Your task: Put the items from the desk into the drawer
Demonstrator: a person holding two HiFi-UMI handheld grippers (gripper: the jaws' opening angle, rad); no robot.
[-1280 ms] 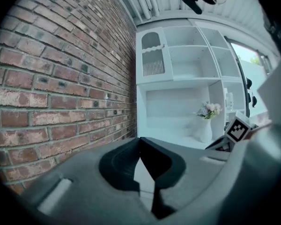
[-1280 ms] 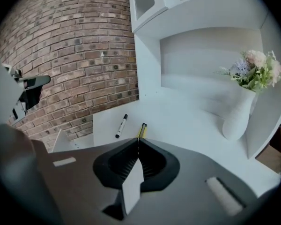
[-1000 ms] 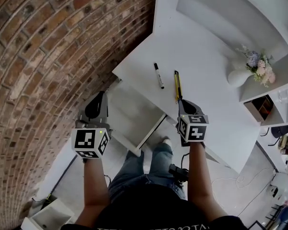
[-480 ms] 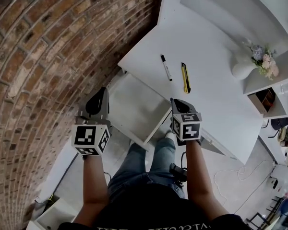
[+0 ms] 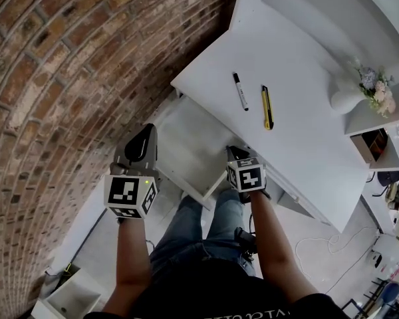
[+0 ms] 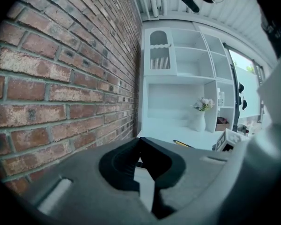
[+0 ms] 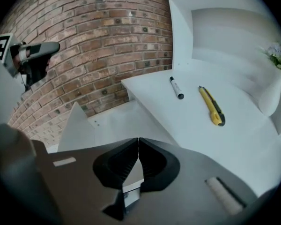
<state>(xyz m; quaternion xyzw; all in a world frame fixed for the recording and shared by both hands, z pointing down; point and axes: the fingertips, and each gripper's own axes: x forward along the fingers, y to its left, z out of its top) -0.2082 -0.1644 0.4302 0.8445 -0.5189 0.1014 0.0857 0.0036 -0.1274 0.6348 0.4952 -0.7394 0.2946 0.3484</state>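
Two items, marker (image 5: 240,91) and yellow knife (image 5: 266,107), lie upper centre on table (image 5: 306,145); drawer (image 5: 186,145) open below. Shut and empty: left tongs (image 6: 140,139), right tongs (image 7: 138,140). Risk: flat knife may skid if pinched off-centre.

1. Open white drawer (image 5: 186,145): accessible from above; red brick wall (image 5: 66,78) runs close along its left side.
2. White desk top (image 5: 306,138): free surface around the black-capped white marker (image 5: 240,91) and yellow utility knife (image 5: 266,107), which lie side by side, apart.
3. White vase of flowers (image 5: 349,100): at the desk's right rear, well apart from both.
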